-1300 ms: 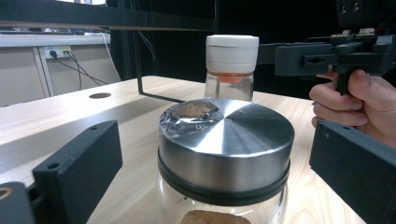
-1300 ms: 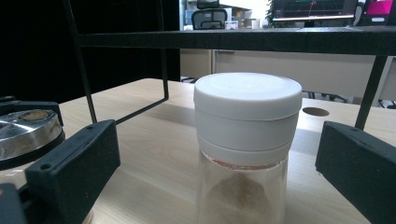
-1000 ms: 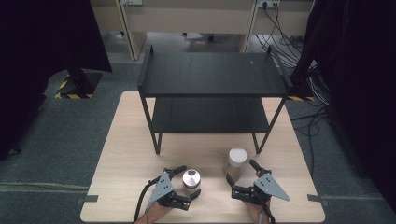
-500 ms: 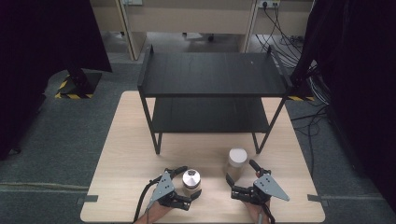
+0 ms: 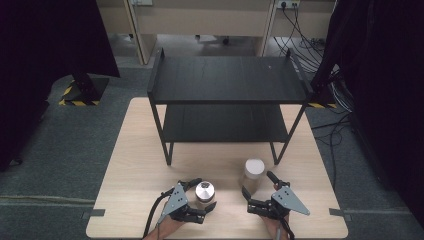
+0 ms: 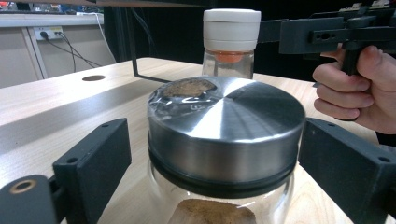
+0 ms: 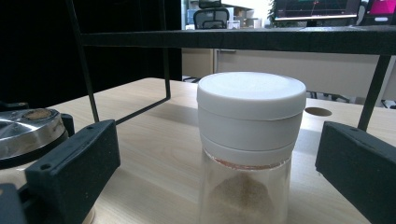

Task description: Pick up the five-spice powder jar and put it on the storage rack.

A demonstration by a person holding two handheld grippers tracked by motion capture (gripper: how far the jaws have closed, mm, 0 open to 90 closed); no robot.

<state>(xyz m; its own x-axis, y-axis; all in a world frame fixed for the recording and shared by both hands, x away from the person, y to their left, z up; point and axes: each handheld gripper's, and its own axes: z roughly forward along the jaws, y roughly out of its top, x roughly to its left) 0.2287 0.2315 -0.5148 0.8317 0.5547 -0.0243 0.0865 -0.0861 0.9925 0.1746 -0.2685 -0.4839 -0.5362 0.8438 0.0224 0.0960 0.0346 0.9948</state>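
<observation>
Left gripper [image 5: 202, 195] nearest, at the surface's [image 5: 135, 165] front edge: its fingers [image 6: 93, 161] flank the steel-lidded jar [image 5: 204, 191], have just been closing, and a gap shows on each side of the lid. To that jar's right, the right gripper [image 5: 257, 184] has its fingers [image 7: 74, 163] spread wide around the white-capped jar [image 5: 253, 173], not touching it. Both jars hold brown powder. Beyond the steel-lidded jar stands a black two-tier shelf [image 5: 225, 85].
</observation>
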